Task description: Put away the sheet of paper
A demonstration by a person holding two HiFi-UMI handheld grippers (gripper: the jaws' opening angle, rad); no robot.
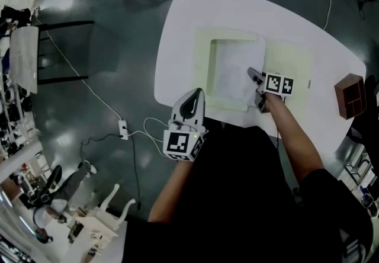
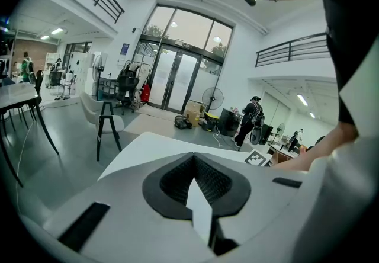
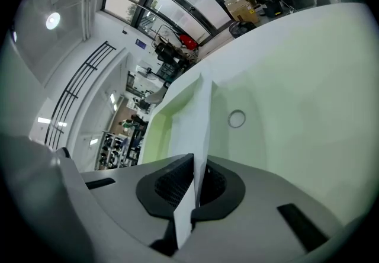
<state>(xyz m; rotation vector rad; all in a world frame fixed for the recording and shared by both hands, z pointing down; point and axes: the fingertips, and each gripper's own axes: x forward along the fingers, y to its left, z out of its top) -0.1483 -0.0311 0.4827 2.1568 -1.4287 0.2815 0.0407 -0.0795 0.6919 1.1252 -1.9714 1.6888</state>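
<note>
A white sheet of paper [image 1: 234, 69] lies on the left half of an open pale green folder [image 1: 290, 60] on the white table [image 1: 183, 19]. My right gripper [image 1: 253, 73] is shut on the sheet's right edge. In the right gripper view the sheet [image 3: 201, 125] runs edge-on out from between the pads of the right gripper [image 3: 198, 167], over the folder [image 3: 296, 78]. My left gripper [image 1: 197, 93] hovers at the folder's near left corner, by the table's near edge. Seen in its own view, the left gripper [image 2: 194, 167] has its pads together; a thin white sliver shows low between them.
A small round ring [image 3: 237, 118] sits on the folder's inner face. A brown wooden box [image 1: 350, 96] stands at the table's right end. On the floor to the left are a chair [image 1: 26, 57] and a power strip [image 1: 123, 130] with a cable.
</note>
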